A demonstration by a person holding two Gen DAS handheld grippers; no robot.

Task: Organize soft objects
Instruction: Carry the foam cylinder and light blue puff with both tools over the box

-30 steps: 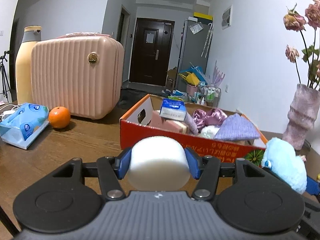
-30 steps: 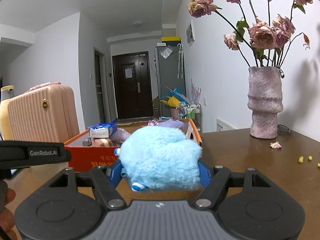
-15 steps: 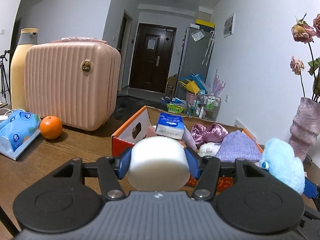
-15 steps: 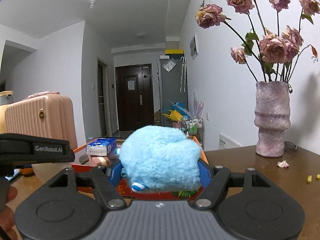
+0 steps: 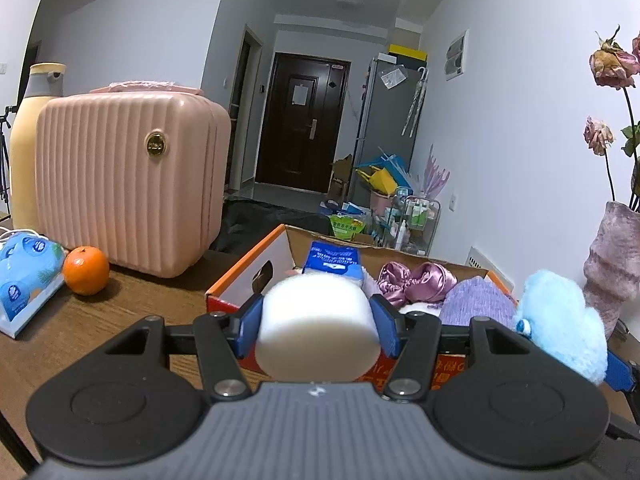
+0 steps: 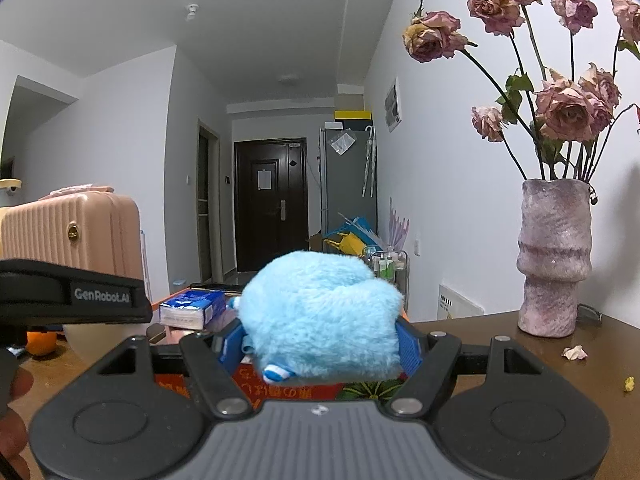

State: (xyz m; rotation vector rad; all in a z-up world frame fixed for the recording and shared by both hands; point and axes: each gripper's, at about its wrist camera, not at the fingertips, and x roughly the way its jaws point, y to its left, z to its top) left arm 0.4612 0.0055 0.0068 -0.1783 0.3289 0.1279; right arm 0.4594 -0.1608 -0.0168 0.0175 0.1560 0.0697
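My left gripper (image 5: 316,326) is shut on a white foam cylinder (image 5: 316,320), held above the near wall of an open orange cardboard box (image 5: 236,276). The box holds a blue tissue pack (image 5: 332,258), a pink satin scrunchie (image 5: 416,280) and a purple knit cloth (image 5: 476,304). My right gripper (image 6: 320,340) is shut on a fluffy light-blue plush toy (image 6: 320,312), just above the box's front wall (image 6: 276,388). The plush also shows at the right in the left wrist view (image 5: 560,320).
A pink ribbed suitcase (image 5: 128,184) and a tall cream bottle (image 5: 30,120) stand at the back left. An orange (image 5: 86,270) and a blue tissue pack (image 5: 24,280) lie on the wooden table. A purple vase of dried roses (image 6: 554,256) stands right.
Both grippers have risen and moved forward toward the box, each still holding its object. The box interior now sits closer below the left gripper.
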